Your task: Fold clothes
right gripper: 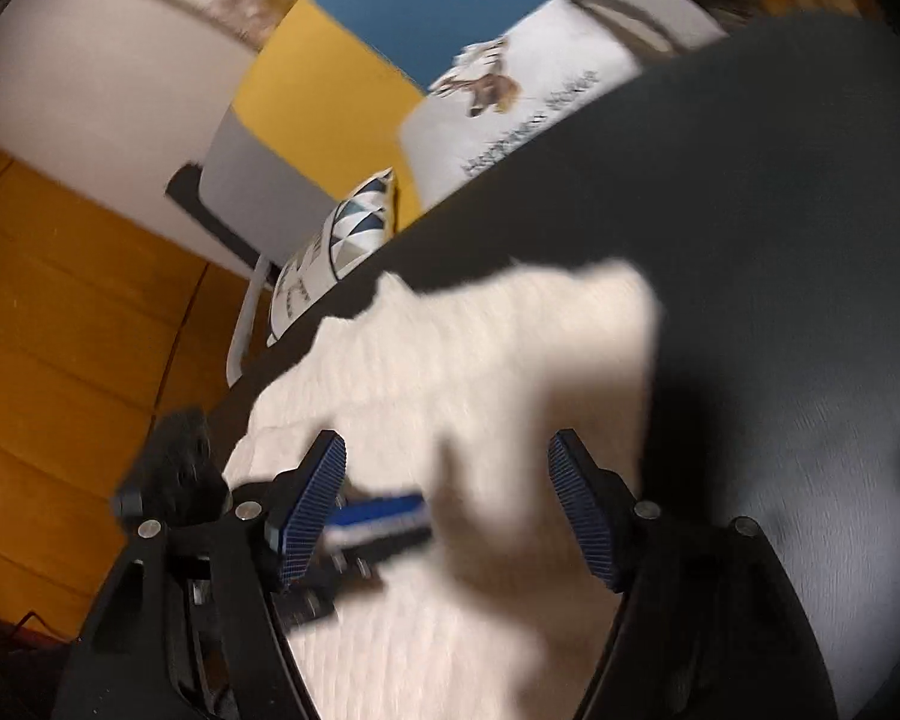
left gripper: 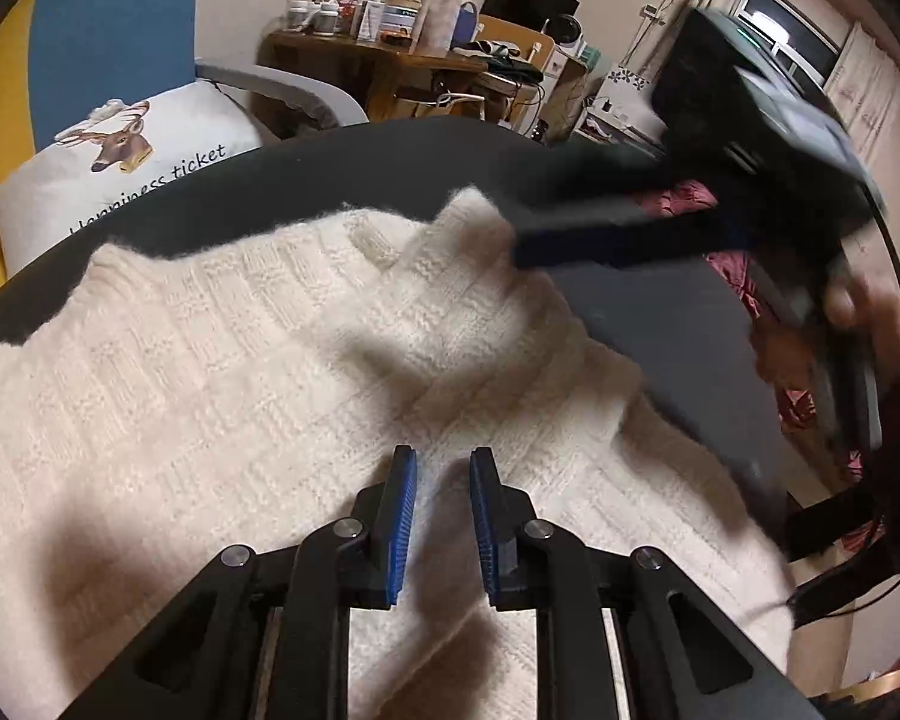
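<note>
A cream knitted sweater [left gripper: 210, 372] lies spread on a dark round table [left gripper: 390, 162]. My left gripper [left gripper: 444, 510] sits low over its near part, blue pads close together with a ridge of the knit pinched between them. My right gripper [left gripper: 519, 240], blurred, reaches in from the right, its tips at the sweater's far corner. In the right wrist view the right gripper [right gripper: 453, 480] is wide open over the sweater [right gripper: 480, 360], nothing gripped. The left gripper [right gripper: 390, 519] shows there low on the fabric, beside the right gripper's left finger.
A sofa with a deer-print cushion [left gripper: 120, 168] stands behind the table. A cluttered wooden desk [left gripper: 390, 60] is at the back. A red garment [left gripper: 744, 288] lies at the table's right edge. Bare dark tabletop [right gripper: 750, 240] extends right of the sweater; wooden floor [right gripper: 60, 330] lies left.
</note>
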Motion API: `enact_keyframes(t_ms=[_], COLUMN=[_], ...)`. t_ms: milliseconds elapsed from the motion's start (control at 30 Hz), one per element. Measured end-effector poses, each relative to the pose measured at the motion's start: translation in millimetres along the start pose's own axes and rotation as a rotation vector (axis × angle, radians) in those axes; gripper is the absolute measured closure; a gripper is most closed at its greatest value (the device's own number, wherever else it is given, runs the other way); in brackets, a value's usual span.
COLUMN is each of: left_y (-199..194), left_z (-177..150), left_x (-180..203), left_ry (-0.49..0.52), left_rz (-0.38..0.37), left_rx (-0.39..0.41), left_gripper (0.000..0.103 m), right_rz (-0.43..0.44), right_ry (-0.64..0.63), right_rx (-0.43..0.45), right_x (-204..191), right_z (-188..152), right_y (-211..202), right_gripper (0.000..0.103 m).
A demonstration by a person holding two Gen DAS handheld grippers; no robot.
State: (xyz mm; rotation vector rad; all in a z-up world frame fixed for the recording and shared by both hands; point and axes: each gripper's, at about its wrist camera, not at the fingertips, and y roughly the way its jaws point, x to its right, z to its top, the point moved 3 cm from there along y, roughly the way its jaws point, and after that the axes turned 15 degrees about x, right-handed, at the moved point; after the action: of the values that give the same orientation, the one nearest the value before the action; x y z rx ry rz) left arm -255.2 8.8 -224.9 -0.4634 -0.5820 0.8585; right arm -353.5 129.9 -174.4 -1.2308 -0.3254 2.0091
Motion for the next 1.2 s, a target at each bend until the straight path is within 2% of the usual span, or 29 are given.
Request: enact_keyframes(t_ms=[100,200,333,433,567,633,700,767,867,933,1033,1100,1167,1200], left_y=[-2,-7,-15,-8,1,9,21,24,17,3,-31,-59,-85,-98], left_z=[-3,2,17,22,29,33,29,25,29,35,39,30,14,5], left_x=[2,5,17,16,12,14,13,11,6,4,-7,-26,-49,-62], left_ry=[0.015,-0.002,-0.080,-0.149,-0.200,-0.181,-0.111,-0.073,-0.135,-0.160,-0.175,-0.216,-0.271,-0.301], left_rz=[0.015,0.048,-0.021,-0.053,-0.075,-0.050,0.044,0.069,0.060,0.068,0.137,0.194,0.263,0.300], left_rx=[0.007,0.015,0.059,0.043,0.034,0.009,-0.044,-0.053,-0.039,0.010,0.088,0.125,0.145,0.151], left_gripper=[0.085,0.085,0.084,0.084,0.084,0.083,0.085,0.084,0.084,0.083,0.083,0.083,0.082,0.082], right_rz=[-0.056,-0.097,-0.053,0.022,0.044,0.030,0.006,-0.018,-0.048,-0.061,-0.103,-0.116,-0.163,-0.191], right_ry=[-0.030,-0.037,-0.049,-0.091,-0.325,-0.387,-0.441,-0.494,-0.549,-0.556,-0.623,-0.668,-0.719,-0.730], right_rx=[-0.046,-0.055,-0.045,-0.054,-0.135,-0.171,-0.201,-0.230,-0.267,-0.281,-0.239,-0.140,-0.027,-0.019], right_x=[8,26,20,9,-8,-10,-7,-5,-2,-3,-16,-31,-44,-45], right_z=[15,17,16,-3,-51,-64,-73,-81,-89,-88,-78,-62,-44,-41], right_y=[22,28,8,-22,-44,-40,-36,-32,-31,-33,-42,-46,-41,-30], right_gripper=[0.029,0.031,0.030,0.030,0.030,0.030,0.030,0.031,0.031,0.030,0.030,0.029,0.021,0.021])
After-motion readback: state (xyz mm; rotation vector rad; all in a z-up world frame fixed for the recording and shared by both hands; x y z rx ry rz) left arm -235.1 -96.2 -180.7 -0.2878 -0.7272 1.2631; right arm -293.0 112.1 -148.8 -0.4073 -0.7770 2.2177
